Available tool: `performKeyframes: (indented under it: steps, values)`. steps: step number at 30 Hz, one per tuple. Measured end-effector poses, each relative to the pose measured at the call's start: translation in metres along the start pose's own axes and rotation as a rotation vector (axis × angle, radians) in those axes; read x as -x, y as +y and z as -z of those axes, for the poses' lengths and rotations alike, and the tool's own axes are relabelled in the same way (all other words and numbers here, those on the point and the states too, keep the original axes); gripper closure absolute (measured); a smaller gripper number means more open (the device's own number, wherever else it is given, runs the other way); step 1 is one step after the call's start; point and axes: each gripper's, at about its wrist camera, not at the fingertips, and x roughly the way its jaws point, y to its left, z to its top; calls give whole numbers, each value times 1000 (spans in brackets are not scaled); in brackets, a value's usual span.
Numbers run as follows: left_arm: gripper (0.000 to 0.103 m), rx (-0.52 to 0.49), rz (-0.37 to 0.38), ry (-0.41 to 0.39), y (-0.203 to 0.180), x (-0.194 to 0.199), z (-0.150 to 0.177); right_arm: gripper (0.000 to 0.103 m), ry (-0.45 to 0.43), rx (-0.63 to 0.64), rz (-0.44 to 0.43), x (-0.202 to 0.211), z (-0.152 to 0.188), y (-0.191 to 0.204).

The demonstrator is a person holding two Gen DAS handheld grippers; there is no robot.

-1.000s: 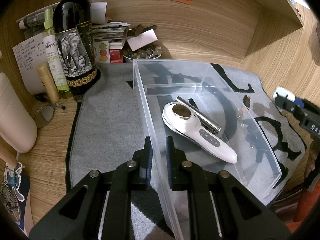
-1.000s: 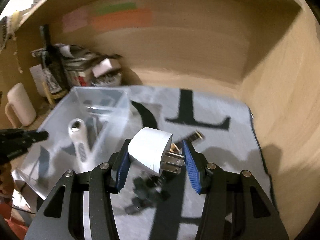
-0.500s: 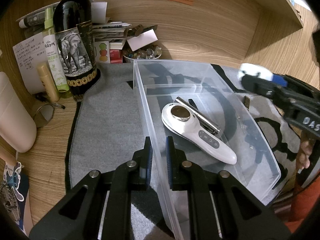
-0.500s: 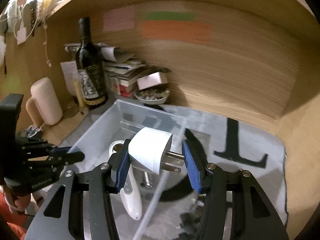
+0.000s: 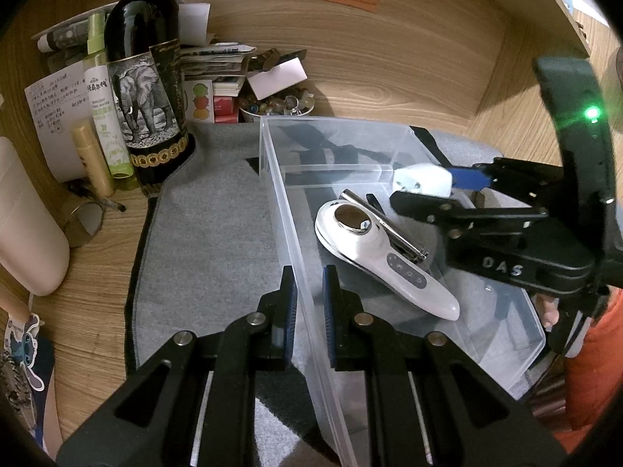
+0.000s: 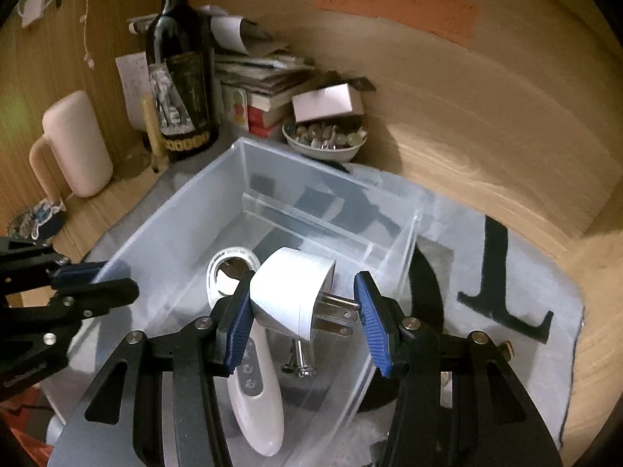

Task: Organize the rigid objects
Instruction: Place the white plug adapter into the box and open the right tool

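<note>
A clear plastic bin (image 5: 280, 202) (image 6: 163, 214) sits on a grey mat. In it lie a white handheld device (image 5: 373, 257) (image 6: 253, 385) and a metal tool (image 5: 389, 225) (image 6: 300, 362). My left gripper (image 5: 307, 295) is shut on the bin's near wall, one finger on each side. It shows at the left of the right wrist view (image 6: 97, 280). My right gripper (image 6: 303, 311) is shut on a white plug adapter (image 6: 292, 292) (image 5: 422, 181), prongs to the right, held above the bin's inside.
A dark wine bottle (image 5: 144, 89), a green spray bottle (image 5: 103, 105), a beige mug (image 6: 74, 144), stacked books (image 6: 257, 78) and a bowl of small items (image 6: 325, 140) stand behind the bin against the wooden wall. Small dark parts lie on the mat right of the bin.
My right gripper has carried the plug adapter left from the mat to over the bin. My left gripper has kept its hold on the bin wall.
</note>
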Motion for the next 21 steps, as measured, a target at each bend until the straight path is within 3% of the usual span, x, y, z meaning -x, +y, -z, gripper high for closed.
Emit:
performKeyframes:
  steps: [12, 21]
  values:
    - [91, 0, 0, -1, -1, 0, 0, 56, 70, 36, -9, -11, 3, 5]
    - [91, -2, -1, 1, -1, 0, -1, 38, 1, 40, 27, 10, 3, 3]
